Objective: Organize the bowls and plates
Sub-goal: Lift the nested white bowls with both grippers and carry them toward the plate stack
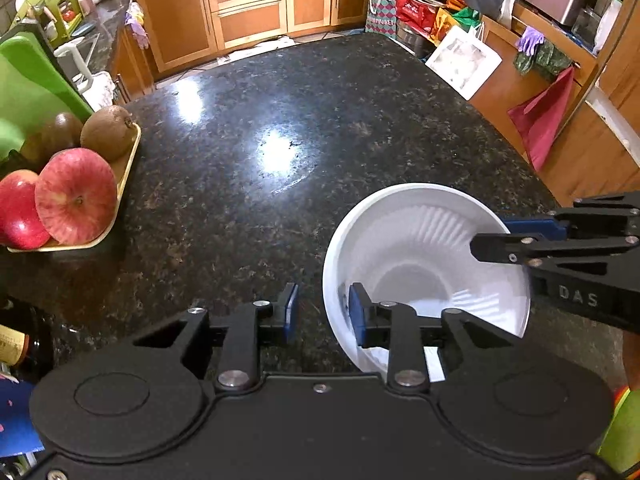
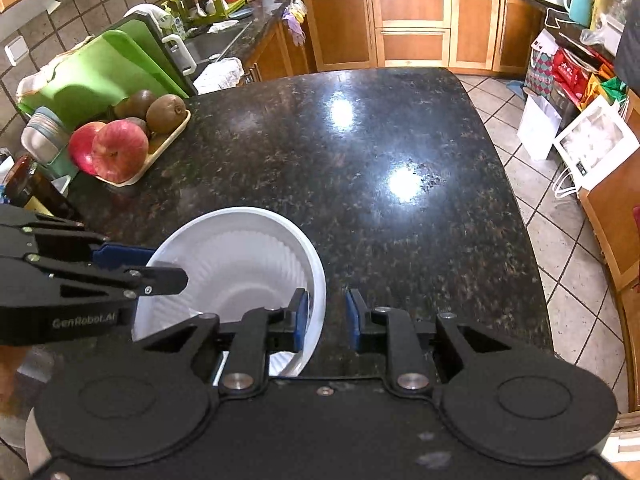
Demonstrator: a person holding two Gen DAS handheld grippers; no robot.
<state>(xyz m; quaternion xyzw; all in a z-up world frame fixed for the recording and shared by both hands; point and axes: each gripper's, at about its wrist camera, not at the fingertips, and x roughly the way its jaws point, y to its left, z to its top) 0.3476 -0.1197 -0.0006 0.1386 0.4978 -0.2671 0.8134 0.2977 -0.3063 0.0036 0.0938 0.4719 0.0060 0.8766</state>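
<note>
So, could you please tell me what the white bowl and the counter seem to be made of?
White bowl: probably thin disposable plastic or foam, matte, with a fluted moulded wall and a thin rim. Counter: likely polished granite, dark and speckled, glossy enough to mirror the lamps.

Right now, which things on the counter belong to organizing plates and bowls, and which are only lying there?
Belong to the job:
white bowls
left tool
right tool

Lying about:
fruit tray
apples
kiwis
green cutting board
</note>
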